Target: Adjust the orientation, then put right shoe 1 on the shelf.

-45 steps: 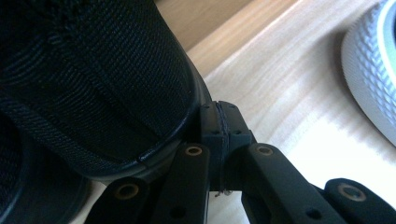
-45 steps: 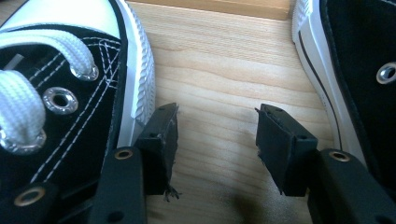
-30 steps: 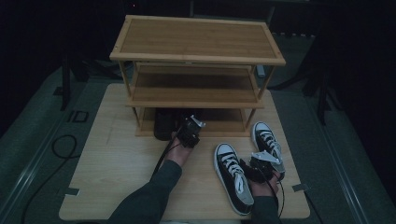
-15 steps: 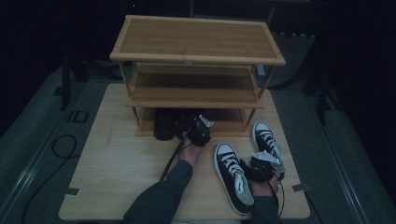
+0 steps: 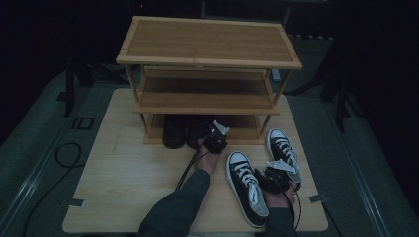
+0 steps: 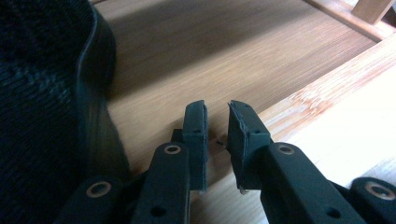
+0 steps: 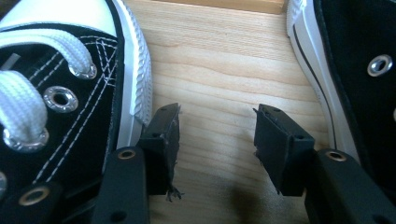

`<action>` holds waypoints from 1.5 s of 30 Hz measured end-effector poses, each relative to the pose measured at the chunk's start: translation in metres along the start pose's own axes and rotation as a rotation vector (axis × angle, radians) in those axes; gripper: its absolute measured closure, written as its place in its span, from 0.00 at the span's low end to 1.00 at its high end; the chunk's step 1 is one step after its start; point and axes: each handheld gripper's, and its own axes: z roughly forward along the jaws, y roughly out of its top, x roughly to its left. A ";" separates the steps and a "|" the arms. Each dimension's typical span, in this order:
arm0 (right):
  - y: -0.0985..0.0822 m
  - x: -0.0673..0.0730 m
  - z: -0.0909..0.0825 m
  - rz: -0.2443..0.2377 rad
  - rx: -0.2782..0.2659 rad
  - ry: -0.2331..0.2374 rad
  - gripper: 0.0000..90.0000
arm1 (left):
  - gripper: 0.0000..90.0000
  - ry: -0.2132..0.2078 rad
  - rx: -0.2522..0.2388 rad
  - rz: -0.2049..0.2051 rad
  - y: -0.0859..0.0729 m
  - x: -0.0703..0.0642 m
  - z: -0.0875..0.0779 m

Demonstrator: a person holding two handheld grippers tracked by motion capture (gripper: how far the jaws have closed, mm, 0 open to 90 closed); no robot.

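Left tongs (image 5: 213, 132): jaws a narrow gap apart with nothing between them, having just been opening; at the front edge of the rack's bottom shelf (image 6: 224, 56), just beside the dark shoes.
Right tongs (image 5: 271, 173): jaws spread wide, empty, low over the worktop (image 7: 224, 79) between the 2 sneakers, 1 jaw just beside the left sneaker's white sole.
Dark shoes (image 5: 184, 131): 2, side by side on the bottom shelf.
Left sneaker (image 5: 246, 187): black and white, on the worktop.
Right sneaker (image 5: 283, 149): nearer the rack (image 5: 207, 49).
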 end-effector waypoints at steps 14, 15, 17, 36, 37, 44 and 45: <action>0.005 0.003 -0.015 -0.035 -0.032 -0.010 0.67 | 0.99 0.050 0.021 0.007 0.004 -0.002 0.011; 0.006 0.002 -0.016 -0.027 -0.038 -0.003 0.69 | 0.99 0.052 0.020 0.010 0.004 -0.003 0.011; 0.007 0.000 -0.020 -0.018 -0.048 0.019 0.69 | 0.99 0.053 0.022 0.010 0.004 -0.002 0.011; 0.013 -0.015 -0.042 0.027 -0.079 0.083 0.66 | 0.98 0.045 0.019 0.004 0.003 0.000 0.010; 0.014 -0.015 -0.044 0.029 -0.079 0.088 0.66 | 0.98 0.045 0.019 0.004 0.003 0.000 0.010; 0.022 -0.016 -0.052 -0.007 -0.073 0.120 0.75 | 0.99 0.043 0.021 0.004 0.003 0.000 0.010; 0.023 -0.015 -0.053 -0.014 -0.073 0.125 0.76 | 0.99 0.043 0.021 0.004 0.003 0.000 0.010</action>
